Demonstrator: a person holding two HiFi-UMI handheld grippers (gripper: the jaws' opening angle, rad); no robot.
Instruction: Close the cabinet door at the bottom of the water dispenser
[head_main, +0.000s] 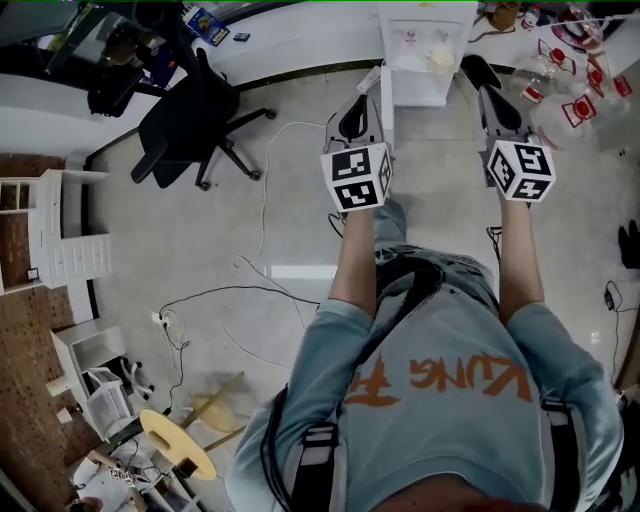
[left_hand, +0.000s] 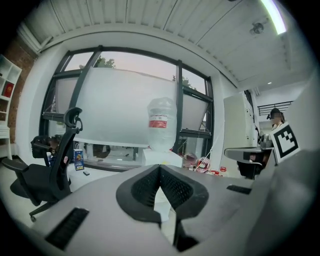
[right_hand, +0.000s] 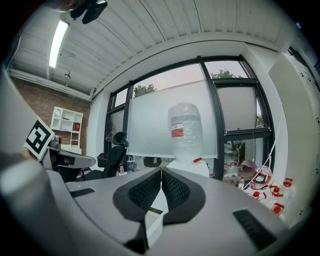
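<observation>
Head view: the water dispenser (head_main: 425, 50) stands at the far edge of the floor (head_main: 250, 230), with its bottom cabinet door (head_main: 386, 105) swung out toward the person, seen edge-on. The bottle (right_hand: 186, 131) on top carries a red-and-white label whose print is too small to read. The left tongs (head_main: 355, 115) sit just beside the door, the right tongs (head_main: 478, 70) near the dispenser's other side. Both pairs are pressed together with nothing between them. Each bears a cube (head_main: 357, 180) with black-and-white square markers. Orange letters on the person's grey shirt (head_main: 440, 380) partly read "KUNG".
</observation>
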